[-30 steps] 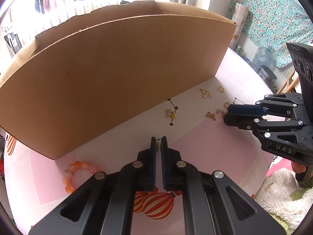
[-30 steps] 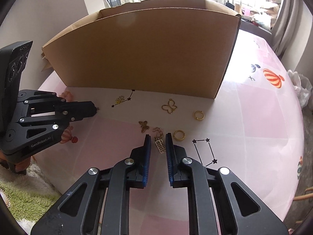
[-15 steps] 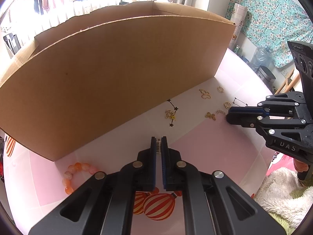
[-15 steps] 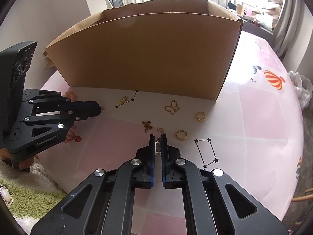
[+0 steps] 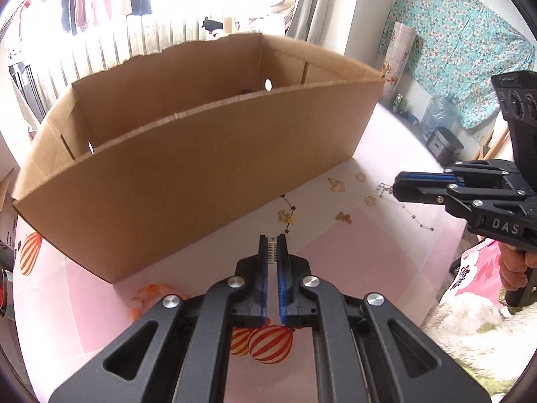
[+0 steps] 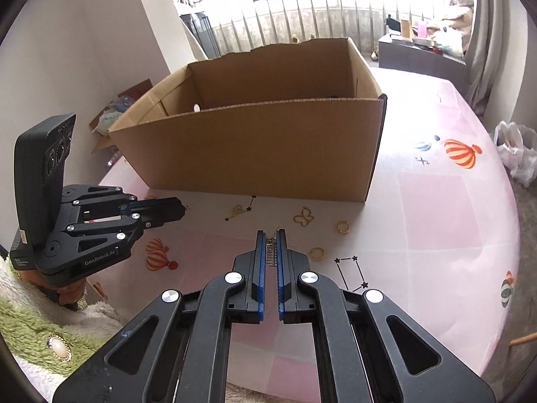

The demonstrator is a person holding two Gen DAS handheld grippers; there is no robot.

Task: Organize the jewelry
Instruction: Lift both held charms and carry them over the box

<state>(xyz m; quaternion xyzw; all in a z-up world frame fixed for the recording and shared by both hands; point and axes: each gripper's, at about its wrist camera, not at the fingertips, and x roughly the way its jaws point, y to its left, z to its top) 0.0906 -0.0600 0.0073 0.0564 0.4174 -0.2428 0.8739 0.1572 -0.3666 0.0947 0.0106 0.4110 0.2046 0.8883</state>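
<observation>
My left gripper is shut on a small rectangular gold earring, above the pink tablecloth. My right gripper is shut on a matching ladder-like earring, whose hook end hangs from its tip, clear of the cloth. On the cloth before the cardboard box lie a butterfly outline charm, two gold rings, a flower charm and a small butterfly. The left gripper shows at the left of the right wrist view.
The open-topped box stands wide across the far side, its inside partly visible. An orange bead bracelet lies near its left corner. A person's hand grips the right handle. A fluffy green and white cloth lies off the table's near edge.
The right gripper's jaws closed on the ladder earring and lifted it off the cloth. Both grippers rose, so the box's inside now shows.
</observation>
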